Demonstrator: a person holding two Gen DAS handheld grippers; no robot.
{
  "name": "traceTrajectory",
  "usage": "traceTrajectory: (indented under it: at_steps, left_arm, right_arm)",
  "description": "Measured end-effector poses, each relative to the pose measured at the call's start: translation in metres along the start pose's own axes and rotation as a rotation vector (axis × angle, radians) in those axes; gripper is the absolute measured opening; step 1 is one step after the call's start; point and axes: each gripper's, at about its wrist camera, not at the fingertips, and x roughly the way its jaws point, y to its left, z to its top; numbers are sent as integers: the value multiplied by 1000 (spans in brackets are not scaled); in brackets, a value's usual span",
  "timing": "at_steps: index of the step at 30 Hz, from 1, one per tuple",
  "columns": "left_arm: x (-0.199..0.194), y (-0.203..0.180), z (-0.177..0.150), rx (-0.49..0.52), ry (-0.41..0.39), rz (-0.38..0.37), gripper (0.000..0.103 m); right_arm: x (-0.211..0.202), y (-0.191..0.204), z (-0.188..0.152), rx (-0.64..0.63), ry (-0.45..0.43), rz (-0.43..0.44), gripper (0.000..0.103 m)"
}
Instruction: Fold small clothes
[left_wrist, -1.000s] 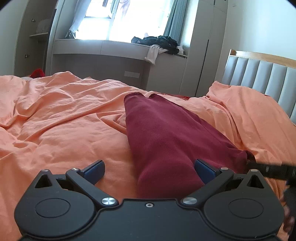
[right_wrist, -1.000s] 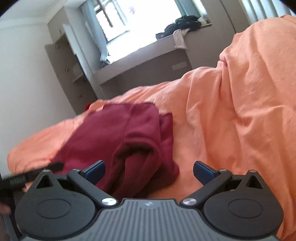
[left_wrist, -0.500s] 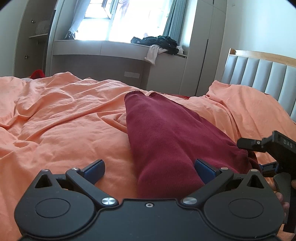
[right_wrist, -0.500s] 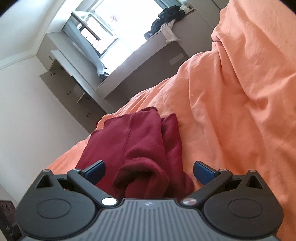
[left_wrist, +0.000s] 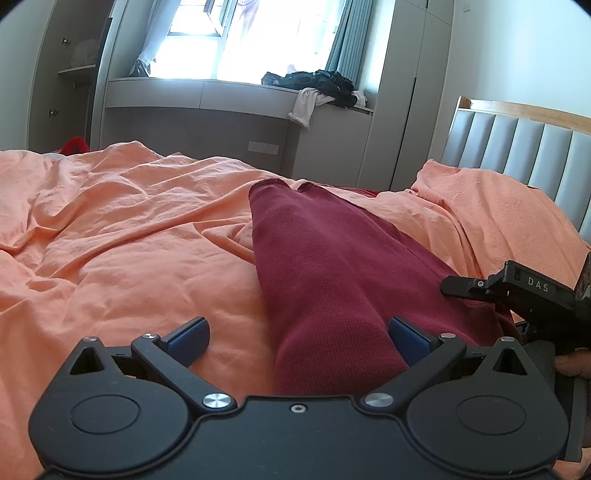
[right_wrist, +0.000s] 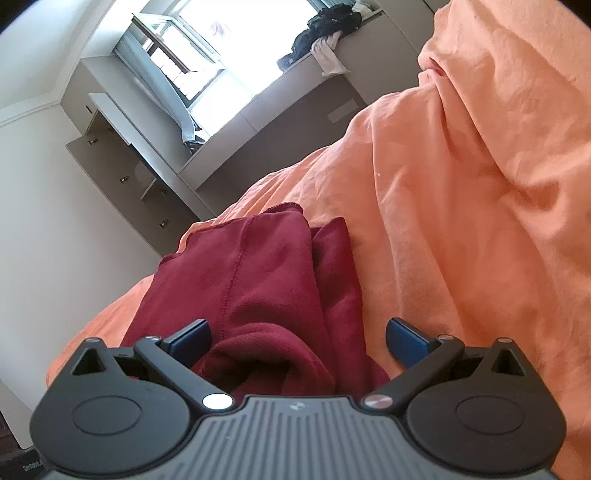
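A dark red garment lies lengthwise on the orange bedsheet, folded into a long strip. My left gripper is open, its blue pads wide apart over the garment's near end and the sheet. The right gripper's body shows at the right edge of the left wrist view, beside the garment. In the right wrist view the garment has a rolled, bunched near end lying between the spread pads of my open right gripper. Neither gripper holds cloth.
A grey padded headboard stands at the right, with a raised orange pillow before it. A window ledge at the back carries a pile of dark and white clothes. Wardrobes flank the window.
My right gripper has tilted further and come closer over the garment's bunched end. In the left wrist view it has risen into sight at the right. My left gripper has hardly moved.
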Motion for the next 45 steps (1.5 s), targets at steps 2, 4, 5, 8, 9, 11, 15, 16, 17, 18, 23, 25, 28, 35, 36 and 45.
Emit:
traceTrajectory:
  at_steps: [2,4,5,8,9,11,15,16,17,18,23,25,28,35,36,45]
  left_arm:
    - [0,0,0,0,0,0,103]
    - [0,0,0,1,0,-1,103]
    - [0,0,0,0,0,-1,103]
    - [0,0,0,1,0,0,103]
    - [0,0,0,1,0,-1,103]
    - [0,0,0,1,0,0,103]
    - [0,0,-1,-2,-3,-1,103]
    - [1,0,-1,-3,-4,0,103]
    - [1,0,-1,-2,-5,0,103]
    - [0,0,-1,0,-4,1,103]
    - [1,-1,-2,0,-5,1,103]
    - [1,-1,-2,0,-6,1,103]
    - [1,-1,-2,-1,-6,1,103]
    - [1,-2,-4,-1,-15,3,103]
    - [1,-2,-5,-1,-18,2,103]
    - [0,-2,-8,-1,-30,2,103]
  right_arm:
    - [1,-1,0,0,1,-1,103]
    - [2,-2,-1,-1,4,-2,103]
    - [3,-3,-1,2,6,0,103]
    - [3,-5,-3,10,12,2,103]
    - [4,-4,-3,7,17,-1,103]
    - [6,-3,-3,3,21,-10,102]
    - [9,-1,-3,14,16,-22,102]
    - [9,0,-4,12,14,-24,102]
    - [10,0,-4,9,12,-26,102]
    - [11,1,-6,2,11,-29,102]
    - [11,1,-7,-11,9,-30,102]
    - [11,1,-8,-13,7,-33,102]
    - [11,1,-8,-17,5,-35,102]
    - [12,1,-8,-21,3,-36,102]
    - [12,1,-8,-21,4,-36,102]
    - [13,2,-8,-37,4,-44,102]
